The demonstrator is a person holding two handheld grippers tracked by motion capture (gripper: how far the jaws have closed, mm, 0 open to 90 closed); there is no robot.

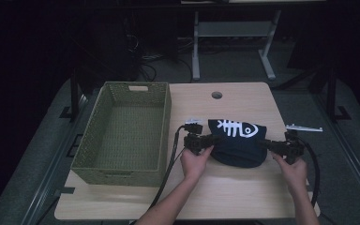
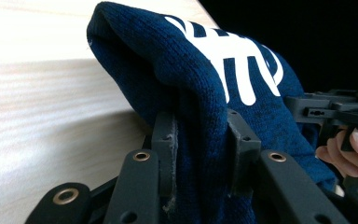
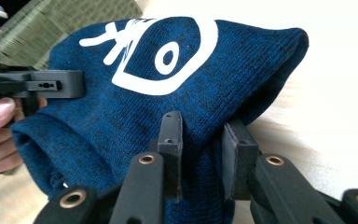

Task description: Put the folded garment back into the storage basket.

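Dark blue knit hat [image 1: 236, 143] with a white fish-bone picture on top, held a bit up off the light wood table [image 1: 225, 192], near its middle. Pinched on its left edge by the left gripper [image 1: 214, 139] and on its right edge by the right gripper [image 1: 264, 143], cloth squeezed between each pair of jaws. Just beside the green woven basket [image 1: 126, 133], not touching it.
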